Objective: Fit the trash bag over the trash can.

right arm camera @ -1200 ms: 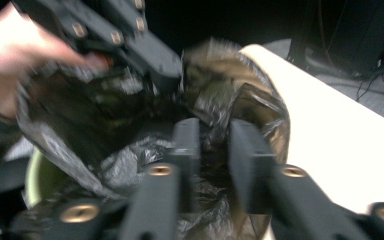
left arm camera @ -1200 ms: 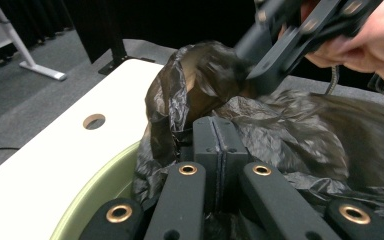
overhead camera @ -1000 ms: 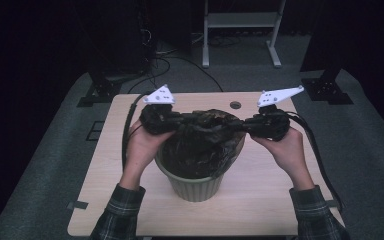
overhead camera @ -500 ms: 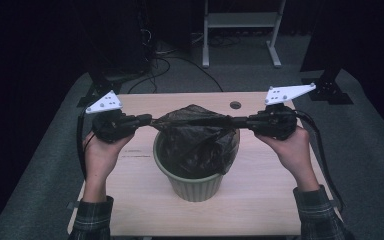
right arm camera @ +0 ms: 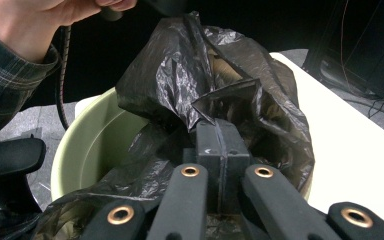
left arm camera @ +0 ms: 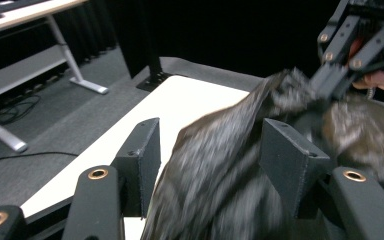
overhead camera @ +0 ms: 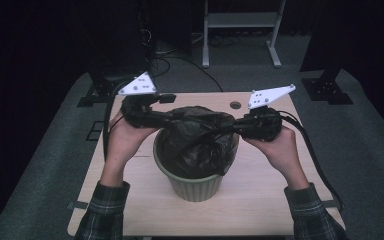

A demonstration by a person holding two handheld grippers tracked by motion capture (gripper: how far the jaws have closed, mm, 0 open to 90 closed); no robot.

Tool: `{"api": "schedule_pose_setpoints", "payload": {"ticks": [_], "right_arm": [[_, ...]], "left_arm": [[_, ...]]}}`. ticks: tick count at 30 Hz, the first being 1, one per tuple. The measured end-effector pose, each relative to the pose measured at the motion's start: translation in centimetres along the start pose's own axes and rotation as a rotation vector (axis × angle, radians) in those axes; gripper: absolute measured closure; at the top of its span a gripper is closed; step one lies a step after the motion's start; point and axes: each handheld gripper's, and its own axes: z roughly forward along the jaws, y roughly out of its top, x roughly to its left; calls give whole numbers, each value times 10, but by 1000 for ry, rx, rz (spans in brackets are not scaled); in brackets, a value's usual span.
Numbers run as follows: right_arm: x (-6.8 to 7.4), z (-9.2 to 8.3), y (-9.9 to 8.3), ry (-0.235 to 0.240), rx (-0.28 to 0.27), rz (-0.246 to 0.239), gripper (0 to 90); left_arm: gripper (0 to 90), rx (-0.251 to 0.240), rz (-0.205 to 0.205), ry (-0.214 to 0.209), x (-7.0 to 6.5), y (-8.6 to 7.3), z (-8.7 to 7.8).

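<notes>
Rack legs (overhead camera: 240, 35) beyond table (overhead camera: 260, 200), black bag (overhead camera: 200, 135) bunched over green bin (overhead camera: 195, 185)

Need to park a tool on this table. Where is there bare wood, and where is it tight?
Bare wood: the front strip of the table between the green bin and the near edge, and the far right corner around the small round hole. Crowded: the middle, where the black bag, left gripper and right gripper stand over the bin.
</notes>
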Motion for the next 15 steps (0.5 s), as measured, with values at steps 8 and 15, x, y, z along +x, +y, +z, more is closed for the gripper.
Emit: {"api": "schedule_pose_setpoints", "payload": {"ticks": [8, 15], "right_arm": [[0, 4, -1, 9, 10, -1, 899], [0, 5, -1, 15, 3, -7, 899]], "left_arm": [[413, 23, 22, -85, -7, 16, 41], [510, 96, 38, -106, -10, 13, 60]]}}
